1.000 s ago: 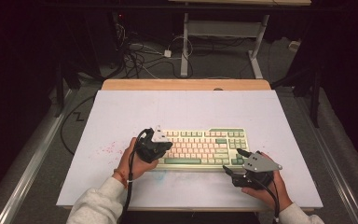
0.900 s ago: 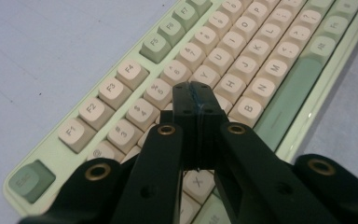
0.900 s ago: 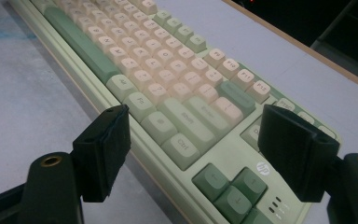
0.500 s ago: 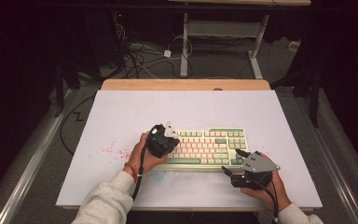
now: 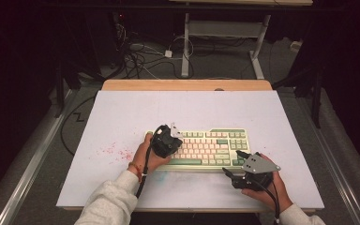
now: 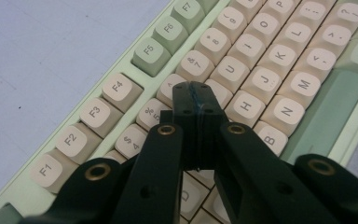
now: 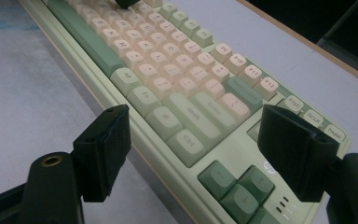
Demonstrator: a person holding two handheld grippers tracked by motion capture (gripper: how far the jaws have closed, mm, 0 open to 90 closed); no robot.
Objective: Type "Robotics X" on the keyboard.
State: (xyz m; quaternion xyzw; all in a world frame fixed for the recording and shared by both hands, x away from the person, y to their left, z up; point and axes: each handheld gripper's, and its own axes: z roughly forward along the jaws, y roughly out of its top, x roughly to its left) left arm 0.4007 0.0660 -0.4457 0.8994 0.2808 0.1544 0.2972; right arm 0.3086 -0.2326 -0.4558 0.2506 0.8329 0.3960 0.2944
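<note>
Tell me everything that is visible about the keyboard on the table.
The keyboard is compact, with a pale green case that looks like plastic, cream letter keys, and darker green spacebar, modifier and arrow keys. It lies flat on the white table, near the front edge. The left gripper, jaws shut, points down at the keys around 6 and Y; contact is unclear. The right gripper, jaws open, straddles its arrow-key corner without clearly touching it.

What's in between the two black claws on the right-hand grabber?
The keyboard's near right corner sits in the gap of the right gripper, with its green arrow keys. The pads stand wide apart, touching nothing. The right gripper view shows it.
</note>
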